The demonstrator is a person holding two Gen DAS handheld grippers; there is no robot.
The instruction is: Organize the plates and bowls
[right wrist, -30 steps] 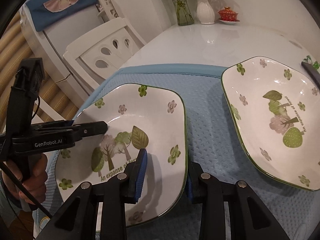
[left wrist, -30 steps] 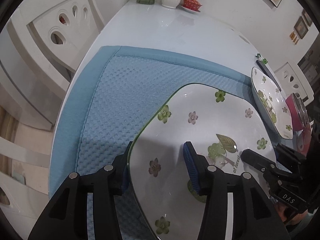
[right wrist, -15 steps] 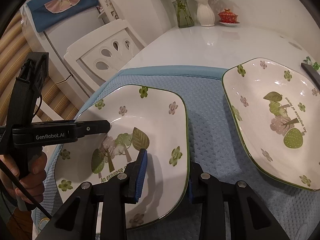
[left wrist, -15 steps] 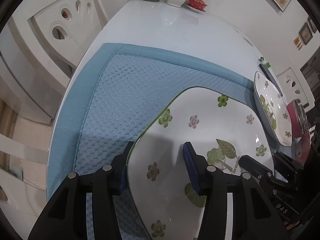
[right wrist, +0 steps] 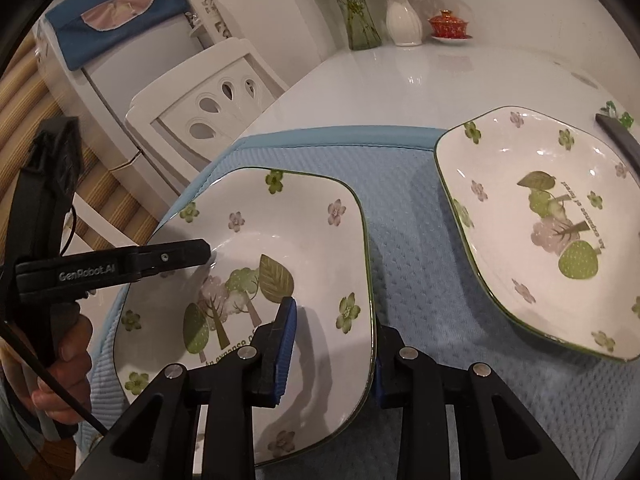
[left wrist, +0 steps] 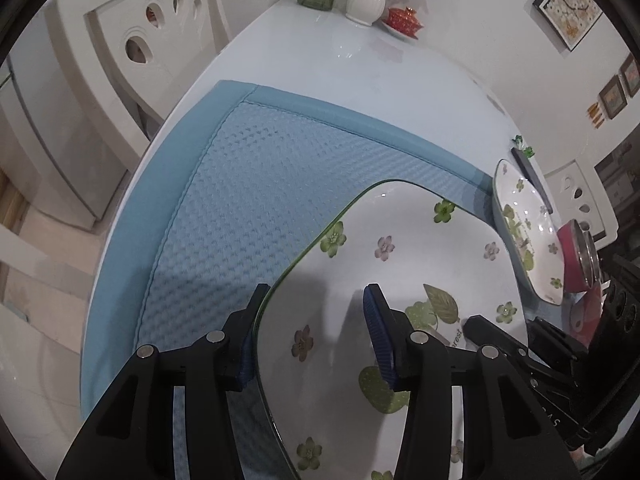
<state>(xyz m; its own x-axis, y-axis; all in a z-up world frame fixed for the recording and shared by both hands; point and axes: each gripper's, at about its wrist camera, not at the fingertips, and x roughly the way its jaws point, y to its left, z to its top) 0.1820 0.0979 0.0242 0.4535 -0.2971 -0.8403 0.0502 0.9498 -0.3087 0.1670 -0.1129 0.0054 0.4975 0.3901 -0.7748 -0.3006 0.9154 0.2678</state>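
Here you are working over a blue mat (right wrist: 416,264) on a white table (right wrist: 420,76) with vases (right wrist: 403,20) behind, both grippers (left wrist: 314,320) (right wrist: 334,332) straddling, fingers apart, the near plate (right wrist: 280,232) beside another plate (right wrist: 560,216).

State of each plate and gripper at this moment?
Near plate: flat on the blue mat, rim straddled on opposite sides by both grippers.
Far plate: on the mat, untouched.
Left gripper: open, astride the near plate's rim.
Right gripper: open, astride the opposite rim.
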